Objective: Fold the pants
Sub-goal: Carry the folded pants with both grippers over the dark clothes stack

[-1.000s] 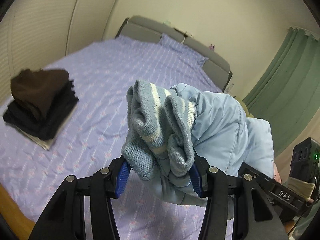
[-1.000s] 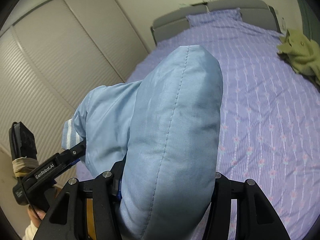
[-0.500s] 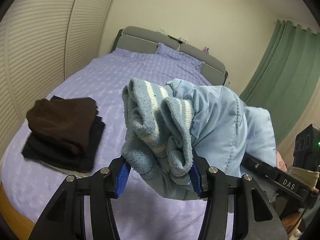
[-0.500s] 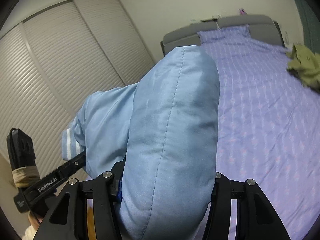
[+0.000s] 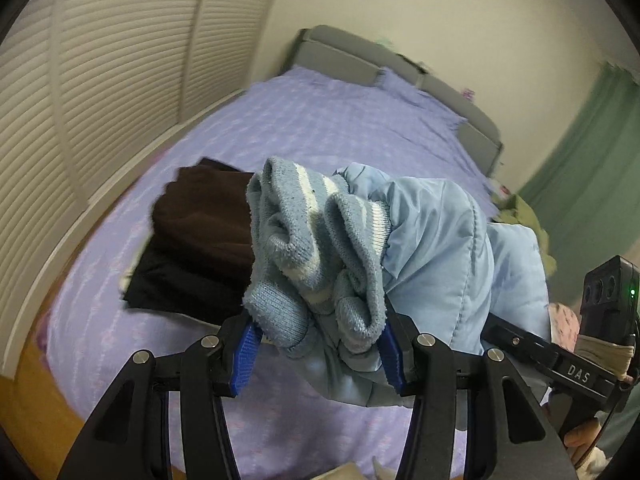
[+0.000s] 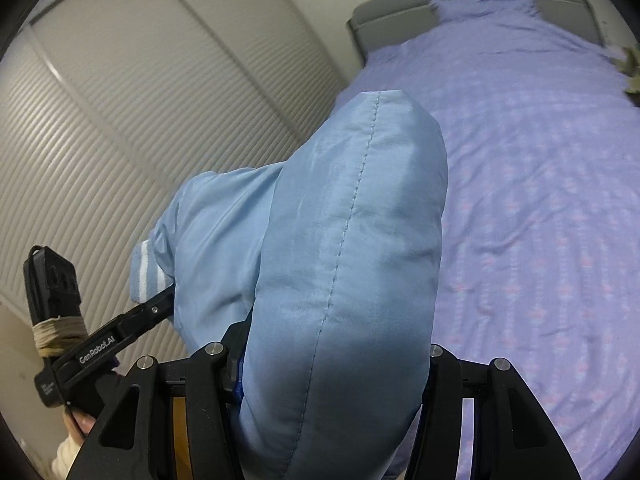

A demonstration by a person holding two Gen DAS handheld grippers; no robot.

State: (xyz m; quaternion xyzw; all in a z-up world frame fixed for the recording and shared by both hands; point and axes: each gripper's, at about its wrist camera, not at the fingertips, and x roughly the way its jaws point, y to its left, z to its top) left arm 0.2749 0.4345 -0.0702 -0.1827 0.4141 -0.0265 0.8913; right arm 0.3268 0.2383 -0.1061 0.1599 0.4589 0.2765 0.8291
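Left wrist view: my left hand-held gripper [image 5: 316, 350] is clamped on the ribbed cuffs of the pants [image 5: 432, 248], held above the bed [image 5: 340, 128], just right of the dark folded stack [image 5: 196, 240]. I should lower level.

Right wrist view: my right hand-held gripper [image 6: 332, 368] is closed on the padded fold of the pants [image 6: 352, 240], over the bed [image 6: 540, 200]. I should keep both ends even.

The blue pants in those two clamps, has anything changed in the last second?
Both grippers carried the blue pants leftward toward the pile of dark clothes, now just behind the striped cuffs. Nothing was grabbed or released: the left gripper and right gripper stay clamped on the pants above the bed.
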